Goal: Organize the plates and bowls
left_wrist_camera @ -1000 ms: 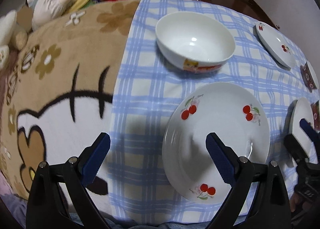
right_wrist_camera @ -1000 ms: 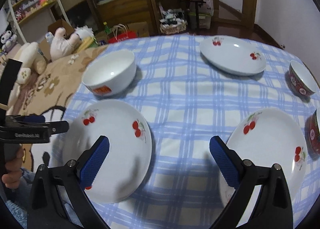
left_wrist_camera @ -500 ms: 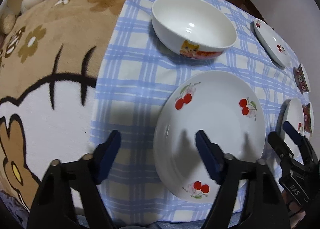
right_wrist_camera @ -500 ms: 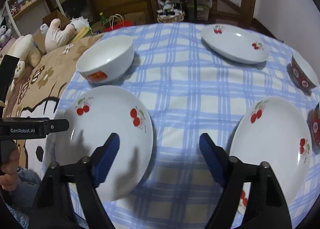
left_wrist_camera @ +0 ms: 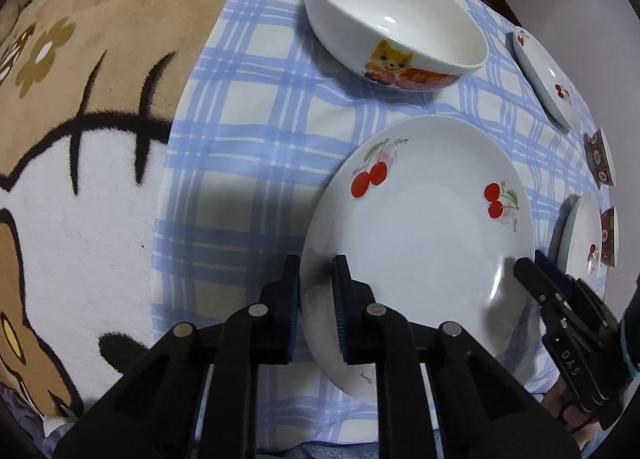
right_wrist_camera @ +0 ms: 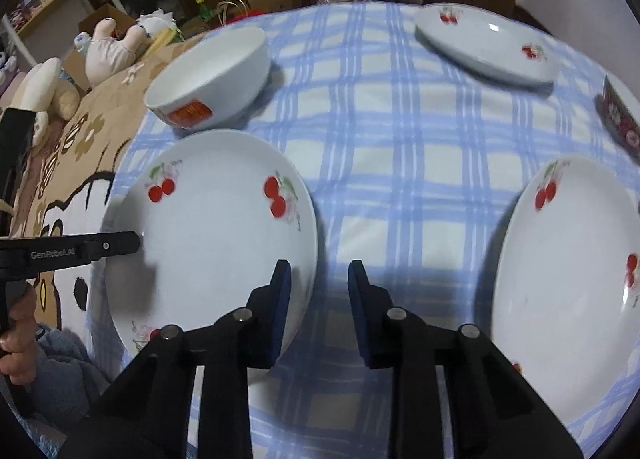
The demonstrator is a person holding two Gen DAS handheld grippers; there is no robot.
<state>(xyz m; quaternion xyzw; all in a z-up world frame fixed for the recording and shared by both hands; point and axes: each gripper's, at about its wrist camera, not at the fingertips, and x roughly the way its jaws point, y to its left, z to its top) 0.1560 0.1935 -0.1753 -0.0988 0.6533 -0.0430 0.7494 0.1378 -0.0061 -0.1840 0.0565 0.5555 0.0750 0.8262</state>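
The plate (left_wrist_camera: pixel 420 227) between the left tongs (left_wrist_camera: pixel 316 299) is showing as glazed white ceramic, glossy and smooth, catching highlights. The bowl (left_wrist_camera: pixel 396 19) beyond it is reading as equally shiny ceramic. The tablecloth (left_wrist_camera: pixel 248 131) beneath is looking like matt woven cloth. Left of the tongs, the blanket (left_wrist_camera: pixel 80 99) is appearing fuzzy, plush. The tongs' arms are looking like matt black plastic.

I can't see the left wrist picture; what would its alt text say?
The left gripper, its blue-padded jaws just closing, straddles the near-left rim of a white cherry-printed plate on a blue checked tablecloth. The right gripper reaches the plate's opposite edge. Behind stands a white bowl with a cat picture.
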